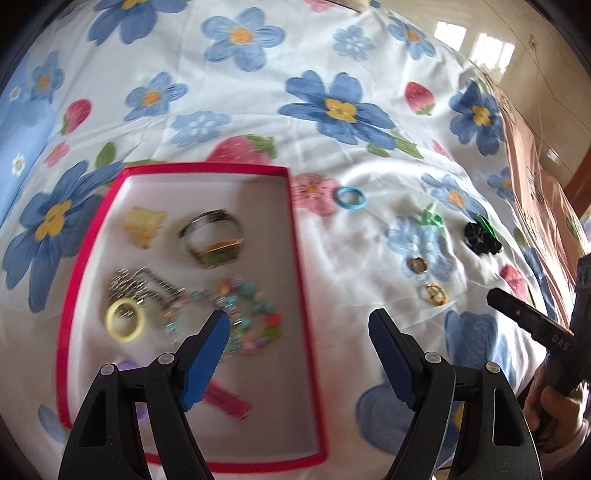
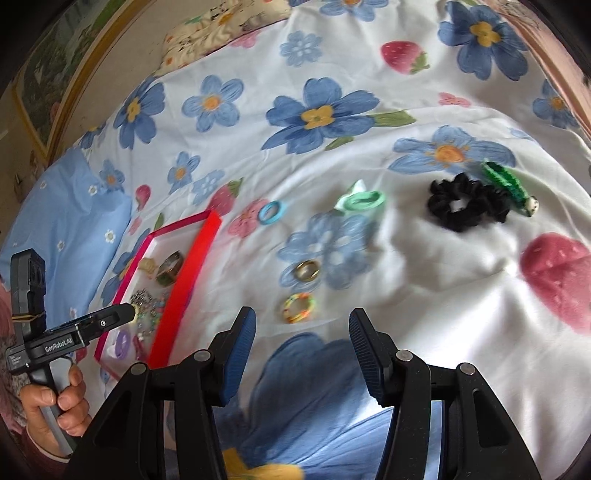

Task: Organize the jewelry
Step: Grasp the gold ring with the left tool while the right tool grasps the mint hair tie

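A red-rimmed tray (image 1: 295, 236) (image 2: 192, 266) lies on the flowered bedspread. It holds a large ring (image 1: 212, 240), a yellow ring (image 1: 125, 319), a bead bracelet (image 1: 240, 314), a silver chain, a yellow clip and a pink clip (image 1: 227, 400). My left gripper (image 1: 299, 328) is open and empty, hovering over the tray's right rim. Loose on the bedspread lie a blue ring (image 2: 270, 212), a green hair tie (image 2: 364, 199), a gold ring (image 2: 307, 270), a multicoloured ring (image 2: 299, 306), a black scrunchie (image 2: 465, 201) and a green clip (image 2: 508, 182). My right gripper (image 2: 301, 332) is open and empty, just before the multicoloured ring.
A light blue pillow (image 2: 62, 221) lies left of the tray. A patterned pillow (image 2: 221, 26) sits at the far edge. A cardboard box (image 1: 524, 155) stands along the bed's right side. The other gripper's finger (image 1: 524, 321) shows at the right.
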`<state>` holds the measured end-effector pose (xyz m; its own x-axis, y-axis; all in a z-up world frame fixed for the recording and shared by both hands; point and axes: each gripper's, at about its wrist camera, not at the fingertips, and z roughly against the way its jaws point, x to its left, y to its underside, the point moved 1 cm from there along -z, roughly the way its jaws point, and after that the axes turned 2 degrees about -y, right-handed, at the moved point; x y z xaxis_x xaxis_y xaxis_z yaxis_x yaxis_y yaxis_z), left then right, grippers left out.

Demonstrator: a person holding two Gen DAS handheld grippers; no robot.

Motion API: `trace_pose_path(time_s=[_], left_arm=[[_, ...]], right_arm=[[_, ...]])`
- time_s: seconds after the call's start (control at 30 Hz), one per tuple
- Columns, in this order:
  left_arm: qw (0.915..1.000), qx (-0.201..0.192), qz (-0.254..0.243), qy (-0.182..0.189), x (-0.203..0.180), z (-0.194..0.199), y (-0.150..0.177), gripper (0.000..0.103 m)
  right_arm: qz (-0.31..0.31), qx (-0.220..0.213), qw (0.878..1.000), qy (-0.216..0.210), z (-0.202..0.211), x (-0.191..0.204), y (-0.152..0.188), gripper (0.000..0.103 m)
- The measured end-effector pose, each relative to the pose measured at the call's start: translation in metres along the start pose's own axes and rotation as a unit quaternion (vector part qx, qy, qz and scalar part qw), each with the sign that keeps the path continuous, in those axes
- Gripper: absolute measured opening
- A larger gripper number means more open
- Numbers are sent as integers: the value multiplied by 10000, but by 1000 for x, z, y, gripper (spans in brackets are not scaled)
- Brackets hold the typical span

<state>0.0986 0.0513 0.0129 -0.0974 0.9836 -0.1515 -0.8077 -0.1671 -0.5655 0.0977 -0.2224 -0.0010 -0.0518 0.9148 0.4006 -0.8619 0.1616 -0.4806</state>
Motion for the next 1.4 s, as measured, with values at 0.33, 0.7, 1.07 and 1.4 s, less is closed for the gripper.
trace_pose_path(time_s=[0.33, 0.7, 1.07, 1.4], left_arm=[[9989, 92, -430, 129, -47, -38, -24, 78], [9952, 301, -840, 404, -97, -100, -45, 78], [9916, 474, -1025, 637, -122, -164, -54, 55], [9888, 455, -1247, 681, -129, -174, -52, 22]], right_arm=[[87, -48, 9999, 107, -1, -22, -25, 55], [245, 163, 9994, 153, -35, -43, -68, 54], [229, 424, 9986, 208, -86, -55, -96, 55], [195, 584, 9973, 397, -106, -62, -95, 2]])
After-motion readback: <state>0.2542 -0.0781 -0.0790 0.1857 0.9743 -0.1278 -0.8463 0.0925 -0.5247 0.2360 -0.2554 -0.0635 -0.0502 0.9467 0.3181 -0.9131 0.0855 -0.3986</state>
